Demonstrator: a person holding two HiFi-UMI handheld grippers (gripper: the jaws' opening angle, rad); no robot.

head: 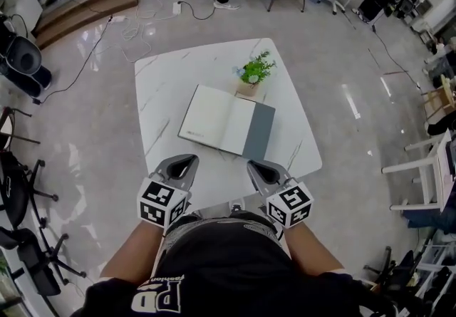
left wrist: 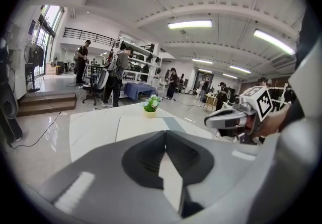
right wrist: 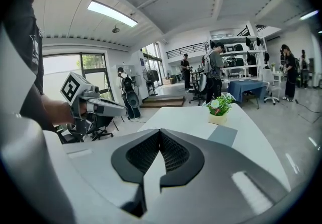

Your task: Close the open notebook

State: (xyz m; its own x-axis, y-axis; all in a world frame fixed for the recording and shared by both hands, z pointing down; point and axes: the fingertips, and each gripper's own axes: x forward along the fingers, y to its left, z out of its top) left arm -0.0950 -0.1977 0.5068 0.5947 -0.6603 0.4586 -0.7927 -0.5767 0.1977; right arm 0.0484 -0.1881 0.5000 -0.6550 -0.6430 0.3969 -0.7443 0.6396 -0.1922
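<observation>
Small potted plant (head: 254,72) stands on a white marble table (head: 169,86)

The white, marble-veined square bench (head: 160,87) with rounded corners stands on a glossy grey floor (head: 342,87). Two items rest directly on the bench top. An open notebook with white pages (head: 214,120) lies flat near the centre, skewed slightly to the bench edges, with a grey cover leaf along its right side. A small green potted plant in a tan pot (head: 254,72) stands upright just beside the notebook's far edge.
</observation>
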